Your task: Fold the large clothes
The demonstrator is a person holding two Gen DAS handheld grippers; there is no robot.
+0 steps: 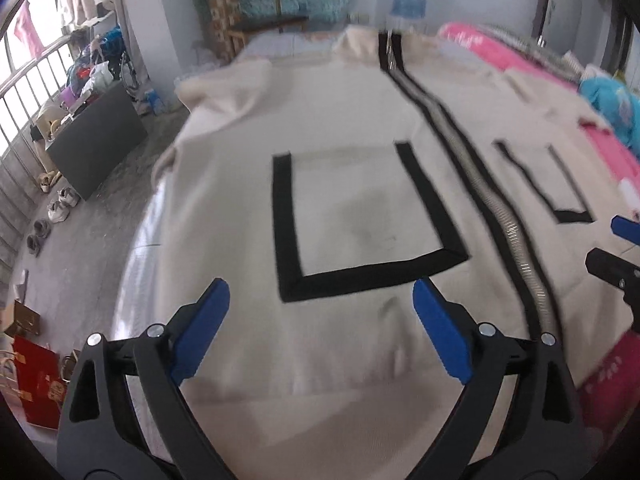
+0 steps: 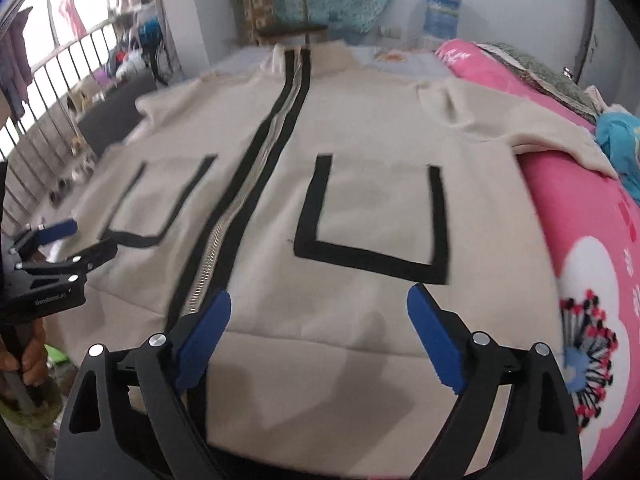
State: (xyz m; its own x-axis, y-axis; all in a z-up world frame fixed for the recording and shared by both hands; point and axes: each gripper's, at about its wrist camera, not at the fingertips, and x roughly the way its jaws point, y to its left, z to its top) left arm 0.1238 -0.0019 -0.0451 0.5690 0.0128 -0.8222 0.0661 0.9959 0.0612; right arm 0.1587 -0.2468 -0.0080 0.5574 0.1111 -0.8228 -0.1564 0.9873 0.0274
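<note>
A large cream jacket (image 1: 340, 128) (image 2: 360, 128) with a black-edged zip and two black-trimmed pockets lies flat, front up, on a bed, collar at the far end. My left gripper (image 1: 322, 316) hovers open over the hem below the left pocket (image 1: 352, 216), nothing between its blue pads. My right gripper (image 2: 318, 316) stands open over the hem below the right pocket (image 2: 372, 216), also with nothing in it. In the right wrist view the left gripper (image 2: 64, 248) shows at the left edge. Part of the right gripper (image 1: 616, 248) shows at the right edge of the left wrist view.
A pink quilt (image 2: 580, 208) (image 1: 520, 56) lies along the jacket's right side, with a blue cloth (image 2: 620, 136) on it. A dark box (image 1: 96, 140), shoes (image 1: 60, 204) and a railing (image 1: 24, 92) are on the floor to the left. A wooden chair (image 2: 280, 12) stands behind the bed.
</note>
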